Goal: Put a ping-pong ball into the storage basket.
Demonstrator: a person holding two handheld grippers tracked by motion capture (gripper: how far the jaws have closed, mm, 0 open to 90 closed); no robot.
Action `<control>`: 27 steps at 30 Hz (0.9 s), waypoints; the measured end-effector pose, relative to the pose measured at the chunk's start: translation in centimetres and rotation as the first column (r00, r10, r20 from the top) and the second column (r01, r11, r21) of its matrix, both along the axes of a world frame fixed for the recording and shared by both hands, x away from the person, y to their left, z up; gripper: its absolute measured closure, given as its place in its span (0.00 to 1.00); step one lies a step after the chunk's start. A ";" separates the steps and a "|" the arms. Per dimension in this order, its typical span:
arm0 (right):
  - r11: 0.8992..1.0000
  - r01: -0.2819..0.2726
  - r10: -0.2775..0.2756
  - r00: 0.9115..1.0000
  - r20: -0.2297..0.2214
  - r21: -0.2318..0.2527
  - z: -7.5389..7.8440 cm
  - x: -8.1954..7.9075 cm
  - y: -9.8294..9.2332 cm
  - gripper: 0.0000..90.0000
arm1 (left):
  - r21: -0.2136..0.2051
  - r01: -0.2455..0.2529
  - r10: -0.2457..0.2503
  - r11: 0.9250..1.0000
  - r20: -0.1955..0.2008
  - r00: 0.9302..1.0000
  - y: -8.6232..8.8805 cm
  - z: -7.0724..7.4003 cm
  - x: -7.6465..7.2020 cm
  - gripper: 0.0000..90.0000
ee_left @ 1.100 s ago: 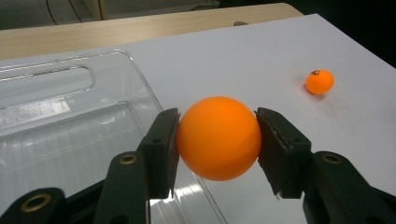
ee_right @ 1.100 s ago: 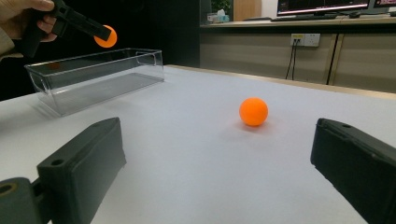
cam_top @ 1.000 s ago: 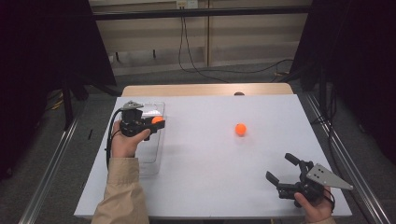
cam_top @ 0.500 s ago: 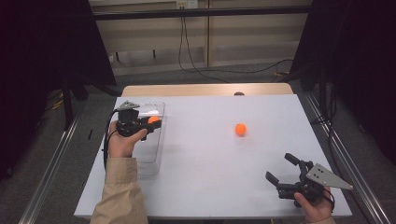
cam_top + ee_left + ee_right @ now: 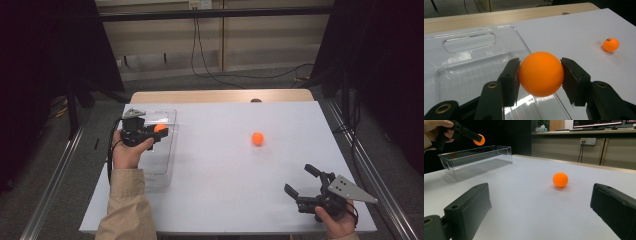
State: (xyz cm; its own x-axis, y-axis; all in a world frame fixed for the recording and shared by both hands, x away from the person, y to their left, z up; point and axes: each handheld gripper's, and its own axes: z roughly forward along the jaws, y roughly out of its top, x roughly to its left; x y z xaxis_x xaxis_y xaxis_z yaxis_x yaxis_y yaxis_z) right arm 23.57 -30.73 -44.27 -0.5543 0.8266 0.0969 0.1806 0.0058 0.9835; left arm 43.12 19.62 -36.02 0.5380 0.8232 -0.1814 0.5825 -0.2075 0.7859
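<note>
My left gripper (image 5: pixel 159 131) is shut on an orange ball (image 5: pixel 160 128), held in the air over the right side of a clear plastic bin (image 5: pixel 167 116). In the left gripper view both pads press the held ball (image 5: pixel 541 74) above the bin's rim (image 5: pixel 469 36). A second orange ball (image 5: pixel 257 138) lies on the white table (image 5: pixel 225 175), right of centre. My right gripper (image 5: pixel 301 181) stands open near the front right corner, nothing between its jaws. Its own view looks across the table at the loose ball (image 5: pixel 560 179), with the bin (image 5: pixel 474 160) and the held ball (image 5: pixel 479 140) at upper left.
The bin (image 5: pixel 461 75) lies lengthwise along the table's left edge and looks empty. A wooden strip (image 5: pixel 220 95) borders the far edge. Cables (image 5: pixel 210 70) run over the floor behind, and metal rails (image 5: pixel 52 175) flank both sides.
My left gripper has carried the orange ball a little to the left, from beyond the bin's right wall to just over the bin. The right gripper and the loose ball have not moved.
</note>
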 end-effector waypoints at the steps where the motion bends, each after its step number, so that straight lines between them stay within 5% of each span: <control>1: 1.000 0.000 0.000 1.000 0.000 0.000 0.0 0.0 0.0 0.03 | 0.002 -0.001 0.001 1.000 0.002 1.000 0.0 0.0 0.0 0.57; 27: 1.000 -0.001 0.001 1.000 0.002 0.002 0.0 0.0 0.0 0.03 | 0.025 -0.053 0.052 0.998 0.020 0.998 1.4 -0.4 0.1 0.57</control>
